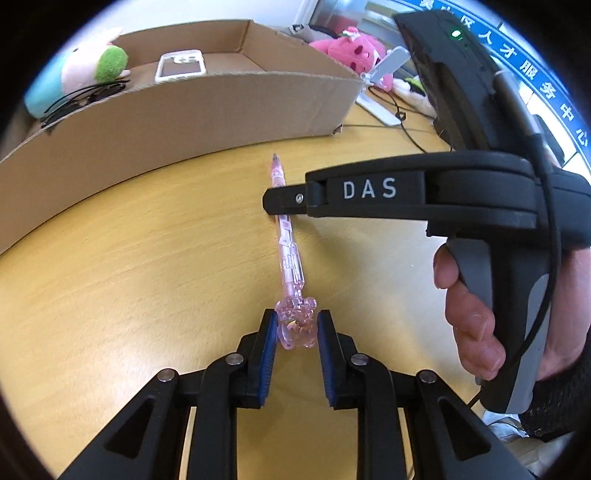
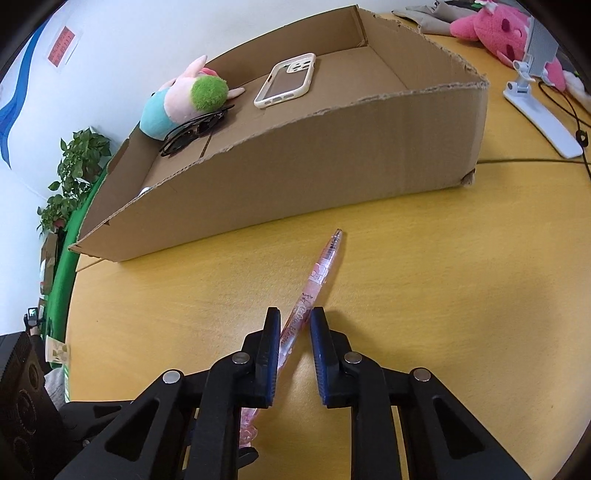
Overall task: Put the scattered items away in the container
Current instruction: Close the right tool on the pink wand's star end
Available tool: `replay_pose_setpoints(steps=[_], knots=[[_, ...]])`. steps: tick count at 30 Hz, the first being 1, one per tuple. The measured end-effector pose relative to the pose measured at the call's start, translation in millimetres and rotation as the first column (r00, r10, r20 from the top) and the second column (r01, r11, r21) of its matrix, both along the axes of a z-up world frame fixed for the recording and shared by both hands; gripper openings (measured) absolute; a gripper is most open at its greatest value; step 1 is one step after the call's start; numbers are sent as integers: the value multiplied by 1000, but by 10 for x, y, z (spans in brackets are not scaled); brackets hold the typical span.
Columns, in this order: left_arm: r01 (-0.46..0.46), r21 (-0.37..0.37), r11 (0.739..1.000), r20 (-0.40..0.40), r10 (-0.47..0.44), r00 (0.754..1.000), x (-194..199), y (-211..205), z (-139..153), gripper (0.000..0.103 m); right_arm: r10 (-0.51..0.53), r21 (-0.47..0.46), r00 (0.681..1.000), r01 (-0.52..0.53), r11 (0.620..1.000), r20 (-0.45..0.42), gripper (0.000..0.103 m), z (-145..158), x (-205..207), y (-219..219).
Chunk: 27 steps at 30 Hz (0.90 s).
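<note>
A pink see-through pen [image 1: 289,251] with a bear-shaped top lies on the yellow wooden table [image 1: 129,266] in front of the cardboard box [image 1: 184,114]. My left gripper [image 1: 296,325] is open with its pads on either side of the bear top. My right gripper [image 2: 294,325] is open and straddles the pen's barrel [image 2: 317,277]; in the left wrist view its fingertip [image 1: 284,201] sits over the pen. The box [image 2: 295,155] holds a plush toy [image 2: 181,99], a phone case [image 2: 286,79] and sunglasses [image 2: 195,129].
A pink plush [image 2: 495,22] and a white phone stand [image 2: 543,107] with a black cable lie on the table right of the box. A potted plant [image 2: 74,170] and green sheet are beyond the table's left edge.
</note>
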<state>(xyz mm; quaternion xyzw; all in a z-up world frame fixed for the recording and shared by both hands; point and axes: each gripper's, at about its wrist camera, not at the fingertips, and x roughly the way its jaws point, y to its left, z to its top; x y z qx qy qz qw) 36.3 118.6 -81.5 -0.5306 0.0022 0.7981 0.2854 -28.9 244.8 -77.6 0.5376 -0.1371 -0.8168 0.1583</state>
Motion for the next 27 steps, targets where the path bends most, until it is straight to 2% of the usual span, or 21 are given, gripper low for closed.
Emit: replay_pose_setpoints(steps=[4,6,7,8,14,22,25,27], knots=[[-15,50,999,-44,17,999,81,-110,135,21,19,-10,1000,-18,1000,16,30,17,42,-69],[-13,67,998,-57,16,998,101,-137,184,21,22,-23,999,-21,1000,27,32,17,40,-99],[-10,79,997,-59,15,998,110,-157,207,21,28,-35,999,-26,999,34,31,14,39,-112],[-10,82,997,-62,15,998,113,-161,218,21,34,-51,999,-32,998,39,24,12,43,-126],[-3,85,996,-50,7,999,187,-148,132,20,50,-89,999,-48,995,17,17,102,115,-177],[0,96,995,-29,2,1000,139,-23,89,20,55,-95,998,-55,994,-1,15,162,169,-177],[1,95,995,-24,2,1000,146,-9,86,20,38,-85,999,-37,996,11,19,127,175,-125],[-9,84,996,-10,10,1000,133,-6,55,20,27,-63,999,-26,998,19,34,111,177,-92]])
